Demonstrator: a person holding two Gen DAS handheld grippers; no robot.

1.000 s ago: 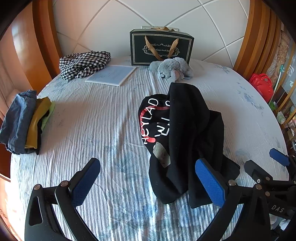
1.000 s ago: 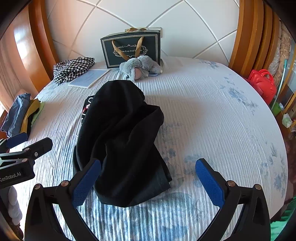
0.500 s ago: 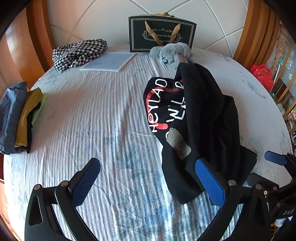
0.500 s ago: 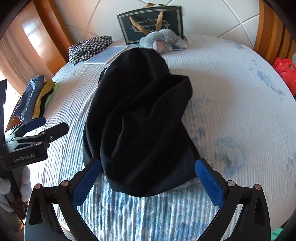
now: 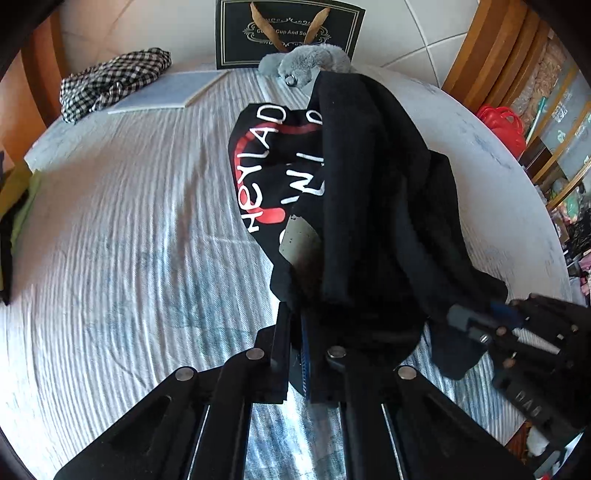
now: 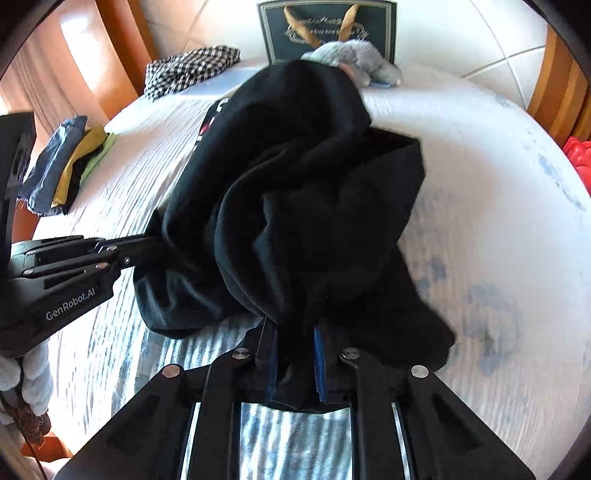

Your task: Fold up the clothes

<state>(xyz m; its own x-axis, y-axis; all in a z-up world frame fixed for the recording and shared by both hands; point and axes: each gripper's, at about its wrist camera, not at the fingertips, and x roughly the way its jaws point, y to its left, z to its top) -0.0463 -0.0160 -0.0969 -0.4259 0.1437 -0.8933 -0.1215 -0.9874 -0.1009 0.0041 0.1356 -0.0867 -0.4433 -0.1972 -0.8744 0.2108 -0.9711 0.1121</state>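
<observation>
Left gripper (image 5: 301, 332) is pressed together on the near hem of the black T-shirt (image 5: 373, 192). Right gripper (image 6: 295, 354) is closing, a thick bunch of the same cloth between its pads. Garment lies crumpled directly ahead of both, on the striped bedsheet (image 5: 129, 221), print side partly exposed. Judged soft, light and limp: it will sag, so hold at hem corners, well apart. Beyond: plush toy (image 5: 306, 62), gift bag (image 5: 288, 29); far left, folded stack (image 6: 62, 162).
</observation>
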